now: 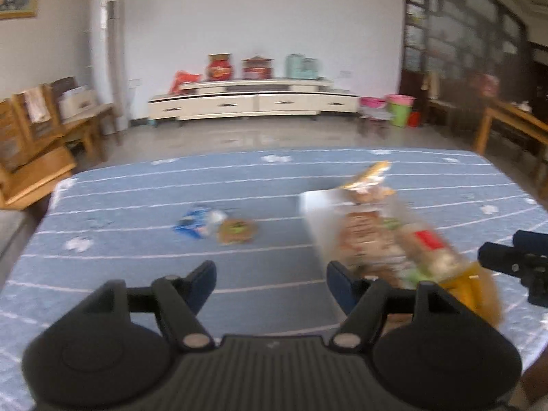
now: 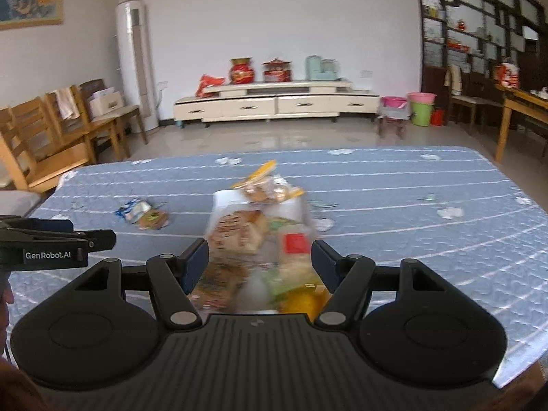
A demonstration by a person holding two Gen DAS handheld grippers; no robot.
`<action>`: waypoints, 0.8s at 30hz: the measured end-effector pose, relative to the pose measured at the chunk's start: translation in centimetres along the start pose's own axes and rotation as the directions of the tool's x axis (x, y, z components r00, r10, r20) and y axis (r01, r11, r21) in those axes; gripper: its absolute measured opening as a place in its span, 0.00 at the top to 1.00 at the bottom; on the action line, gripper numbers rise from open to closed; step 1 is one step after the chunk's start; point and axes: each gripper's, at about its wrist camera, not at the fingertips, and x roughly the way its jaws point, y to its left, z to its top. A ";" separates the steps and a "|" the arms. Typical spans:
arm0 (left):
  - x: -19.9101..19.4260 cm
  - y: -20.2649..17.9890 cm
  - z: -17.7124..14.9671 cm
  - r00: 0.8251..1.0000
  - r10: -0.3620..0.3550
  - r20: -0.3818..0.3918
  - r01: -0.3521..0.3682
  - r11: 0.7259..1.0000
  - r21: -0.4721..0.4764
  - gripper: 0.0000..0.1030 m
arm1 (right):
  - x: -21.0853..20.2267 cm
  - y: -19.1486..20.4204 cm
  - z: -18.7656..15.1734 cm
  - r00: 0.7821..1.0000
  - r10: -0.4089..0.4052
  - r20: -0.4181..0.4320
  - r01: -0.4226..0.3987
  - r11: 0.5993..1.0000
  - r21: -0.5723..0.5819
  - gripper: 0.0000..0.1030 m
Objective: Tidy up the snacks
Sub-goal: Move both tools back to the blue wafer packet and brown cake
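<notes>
The right gripper (image 2: 260, 263) has a clear container (image 2: 260, 239) of snacks between its fingers (image 2: 197, 263), one blue pad pressed to each side wall, so it is pinching the container just above the blue quilted counter (image 2: 411, 212). The picture is smeared here, but you can make out what is packed inside: tan and brown biscuit-type packets, a pack with a red label (image 2: 295, 242), something green, and a yellow packet near the bottom. A yellow-edged packet (image 2: 262, 179) pokes out of the far end of the load. Over in the left wrist view, the left gripper (image 1: 270, 284) is empty, its fingers (image 1: 202, 282) spread apart with only counter cloth showing between them, and the container (image 1: 376, 236) sits just to the right of its right-hand finger; whether it brushes that finger cannot be told through the blur. The right gripper's black tip (image 1: 513, 263) comes in from the right edge of that view. Still loose on the counter, well apart from the container and off to its left, lie a blue-and-white snack pack (image 1: 198, 222) and a round brown snack with a green label (image 1: 238, 232), the two touching each other.
</notes>
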 end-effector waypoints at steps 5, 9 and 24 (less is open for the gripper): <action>0.5 3.5 -0.4 0.998 0.061 -0.027 -0.062 0.997 -0.044 0.29 | 2.9 3.2 0.5 0.997 0.070 -0.044 -0.071 0.997 -0.019 0.19; 1.5 5.6 -0.4 0.995 0.096 -0.040 -0.099 0.993 -0.068 0.26 | 5.0 6.1 1.1 0.991 0.109 -0.077 -0.113 0.992 -0.047 0.19; 17.5 9.2 4.4 0.979 0.139 -0.147 -0.132 0.990 0.057 0.13 | 10.3 9.5 2.5 0.980 0.145 -0.135 -0.157 0.984 -0.083 0.16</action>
